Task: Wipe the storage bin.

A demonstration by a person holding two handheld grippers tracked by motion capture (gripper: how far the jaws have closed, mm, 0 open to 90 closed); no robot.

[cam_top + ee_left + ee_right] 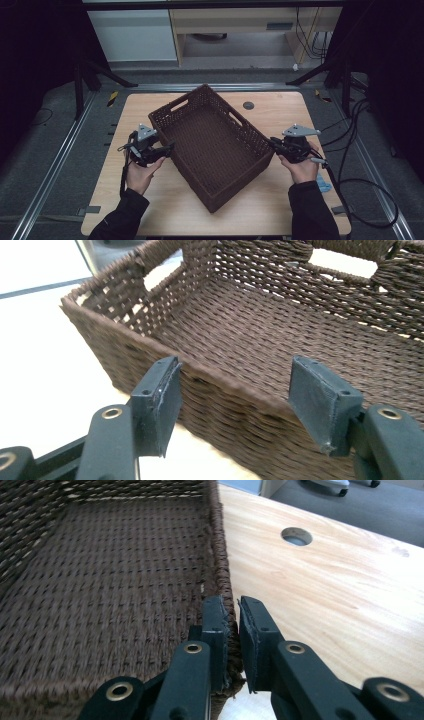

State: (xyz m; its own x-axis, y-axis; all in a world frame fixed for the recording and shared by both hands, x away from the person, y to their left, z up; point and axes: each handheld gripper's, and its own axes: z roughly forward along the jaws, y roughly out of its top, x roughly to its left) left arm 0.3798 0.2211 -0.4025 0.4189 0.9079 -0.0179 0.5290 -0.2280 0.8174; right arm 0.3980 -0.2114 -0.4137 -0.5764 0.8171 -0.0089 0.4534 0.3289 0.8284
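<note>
Both tools are at the brown woven basket (212, 145), one on each long side. My right tool (232, 625) is clenched on the basket's rim: one jaw is inside the wall, the other outside, and the woven edge is pressed between the pads. I think the grip is placed near the corner because the wall is stiffer there and will bend less when I pull.

My left tool (235, 395) is released. Its jaws stand wide apart, and the near wall of the basket passes in front of them, so the rim lies between the two pads (167, 397) but they do not press it. I judge that I keep it open so that I can first find the right height on the wall before I close.

The basket lies on the wooden worktop (280, 200), turned at an angle to its edges, with nothing inside that I can see. In the high view my left tool (167, 148) and my right tool (273, 141) are at opposite walls, which gives balance for lifting or turning the basket. A small blue thing (324, 184) lies near my right sleeve; I cannot tell what it is.
</note>
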